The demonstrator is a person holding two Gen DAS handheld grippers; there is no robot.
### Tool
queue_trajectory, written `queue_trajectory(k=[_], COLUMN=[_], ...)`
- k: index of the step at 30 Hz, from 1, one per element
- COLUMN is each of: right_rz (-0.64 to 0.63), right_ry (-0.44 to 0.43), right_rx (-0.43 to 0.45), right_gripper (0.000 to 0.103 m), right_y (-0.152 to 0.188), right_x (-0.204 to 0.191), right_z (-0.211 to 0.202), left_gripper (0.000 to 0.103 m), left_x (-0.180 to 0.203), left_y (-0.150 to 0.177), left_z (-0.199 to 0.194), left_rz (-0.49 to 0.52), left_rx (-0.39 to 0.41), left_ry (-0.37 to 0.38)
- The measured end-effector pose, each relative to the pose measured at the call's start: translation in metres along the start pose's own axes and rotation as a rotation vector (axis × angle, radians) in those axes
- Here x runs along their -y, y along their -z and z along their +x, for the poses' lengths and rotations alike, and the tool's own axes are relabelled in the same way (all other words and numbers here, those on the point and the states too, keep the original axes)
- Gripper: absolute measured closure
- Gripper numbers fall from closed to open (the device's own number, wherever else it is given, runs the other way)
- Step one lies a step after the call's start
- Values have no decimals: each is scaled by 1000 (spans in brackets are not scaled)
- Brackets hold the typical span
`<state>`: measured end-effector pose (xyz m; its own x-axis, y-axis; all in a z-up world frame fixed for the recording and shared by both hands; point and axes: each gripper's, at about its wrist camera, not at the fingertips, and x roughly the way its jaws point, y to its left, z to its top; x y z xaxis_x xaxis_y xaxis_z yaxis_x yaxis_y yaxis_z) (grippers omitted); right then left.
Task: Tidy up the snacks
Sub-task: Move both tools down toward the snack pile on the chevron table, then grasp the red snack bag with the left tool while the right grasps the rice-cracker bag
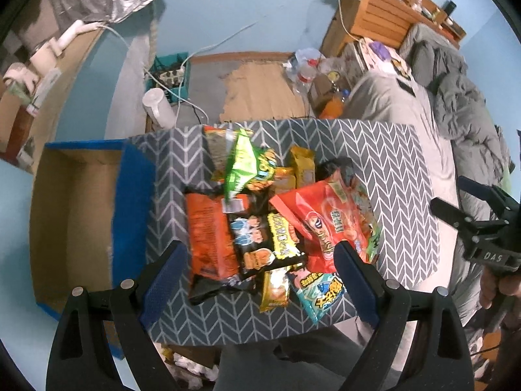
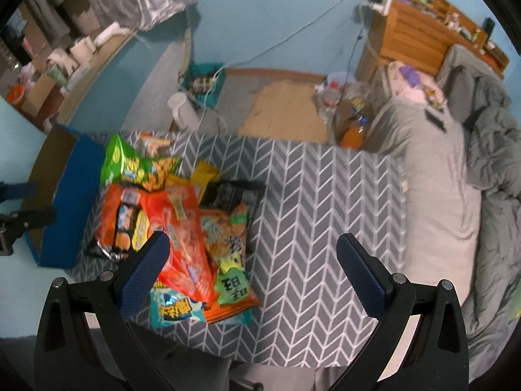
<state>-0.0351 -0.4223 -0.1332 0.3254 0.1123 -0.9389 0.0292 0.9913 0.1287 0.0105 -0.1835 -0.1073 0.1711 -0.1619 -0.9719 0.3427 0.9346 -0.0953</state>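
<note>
Standing beside the person, I see a heap of snack packets point(image 1: 260, 221) lying on the counter point(image 1: 397, 169), which has a grey herringbone cover, and just to its left an open cardboard box point(image 1: 71, 215) with blue edges. Both grippers point down at the heap. The left gripper point(image 1: 260, 267) has its jaws wide apart with nothing held, and the right gripper point(image 2: 250, 270) is also spread wide and empty. The packets look light, puffy and slippery, so I think they will crackle and slide. The big red bag point(image 1: 329, 224) lies on top; taking it by its flat sealed edge seems safest, because squeezing the middle may crush what is inside.
</note>
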Motion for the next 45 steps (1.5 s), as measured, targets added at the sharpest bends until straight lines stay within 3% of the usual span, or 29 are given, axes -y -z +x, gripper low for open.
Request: queue_trajectory(k=[6, 18, 25, 29, 31, 33, 35, 45], right_rz=[25, -12, -7, 2, 19, 35, 51, 124], right_ry=[-87, -129, -180, -220, -238, -246, -257, -200], right_rx=[-73, -165, -194, -224, -247, -276, -275, -229], right_gripper=[5, 5, 6, 19, 31, 54, 64, 66], right_y=[11, 30, 33, 34, 34, 36, 36, 47], right_x=[7, 7, 7, 7, 7, 8, 9, 44], right_z=[45, 101, 126, 140, 144, 150, 151, 127], left_gripper=[10, 10, 10, 10, 10, 10, 10, 10], left_x=[21, 37, 37, 47, 52, 57, 63, 96], left_y=[3, 1, 0, 0, -1, -1, -1, -1], left_z=[31, 75, 94, 90, 90, 91, 94, 115], left_rz=[23, 31, -8, 13, 8, 1, -1, 1], left_rx=[-23, -47, -88, -89, -99, -105, -112, -146], left_ry=[-20, -93, -61, -34, -20, 0, 5, -14])
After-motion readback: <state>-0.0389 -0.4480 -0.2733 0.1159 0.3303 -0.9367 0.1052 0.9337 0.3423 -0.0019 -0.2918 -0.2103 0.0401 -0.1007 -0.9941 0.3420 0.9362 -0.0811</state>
